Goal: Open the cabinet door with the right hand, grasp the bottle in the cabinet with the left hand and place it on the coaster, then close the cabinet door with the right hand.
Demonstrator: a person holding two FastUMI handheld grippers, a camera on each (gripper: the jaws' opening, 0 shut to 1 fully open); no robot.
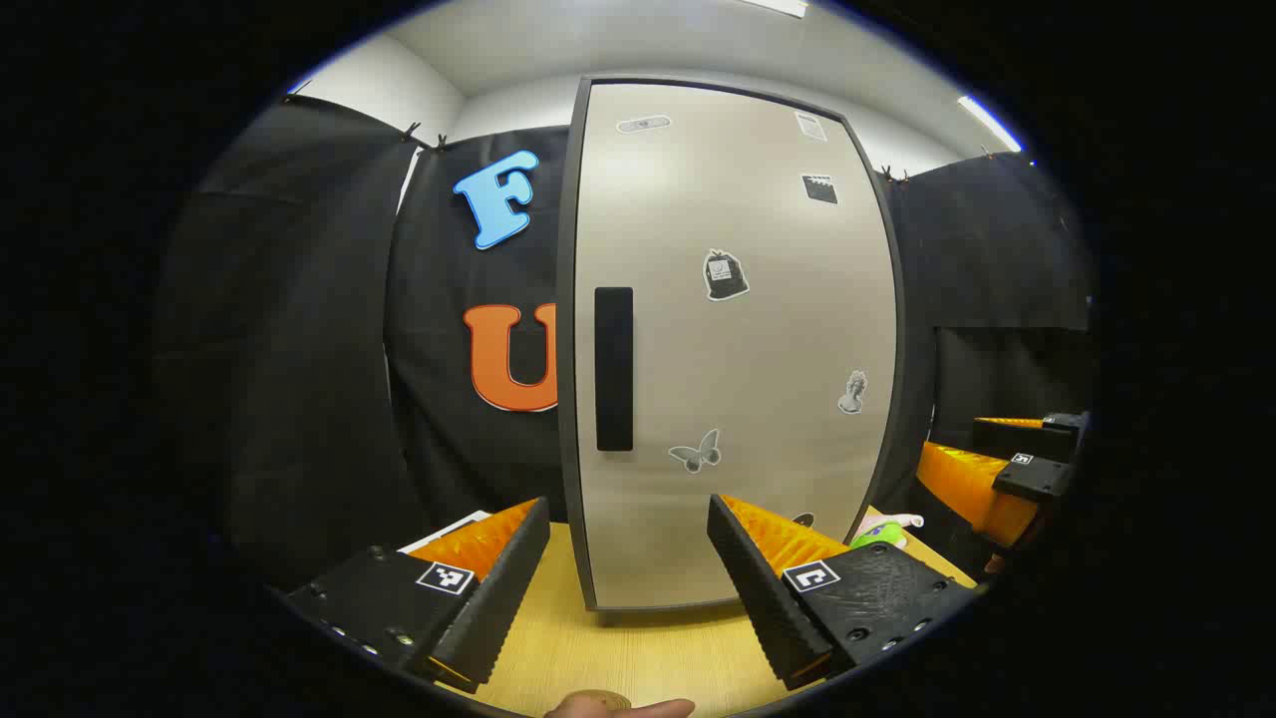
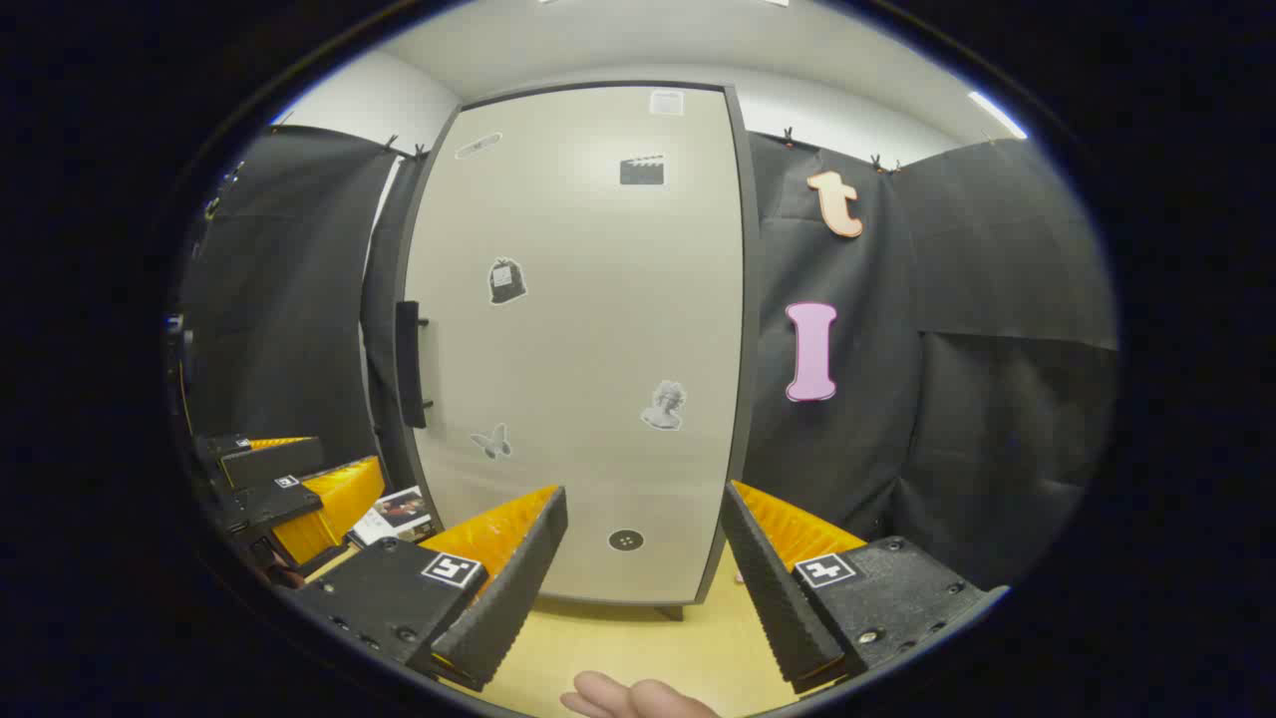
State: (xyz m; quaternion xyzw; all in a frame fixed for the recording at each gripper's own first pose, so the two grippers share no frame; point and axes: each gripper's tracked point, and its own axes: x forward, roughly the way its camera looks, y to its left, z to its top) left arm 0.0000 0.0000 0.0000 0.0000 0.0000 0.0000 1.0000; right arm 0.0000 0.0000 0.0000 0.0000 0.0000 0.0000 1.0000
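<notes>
A tall beige cabinet (image 1: 738, 339) with a dark frame stands on the wooden table, its door closed and dotted with small stickers. A black vertical handle (image 1: 614, 369) sits on the door's left side; in the right gripper view the handle (image 2: 410, 364) is seen edge-on. My left gripper (image 1: 628, 573) is open, a short way in front of the door's lower part. My right gripper (image 2: 643, 568) is open too, facing the cabinet (image 2: 578, 339) lower right. The right gripper (image 1: 1007, 464) also appears at the far right of the left gripper view. The bottle is hidden behind the door.
The wooden table (image 1: 618, 658) runs under both grippers. A booklet (image 2: 397, 514) lies left of the cabinet. A green and pink object (image 1: 882, 532) sits by the cabinet's right foot. Fingertips (image 2: 638, 695) show at the bottom edge. Black cloth walls surround the booth.
</notes>
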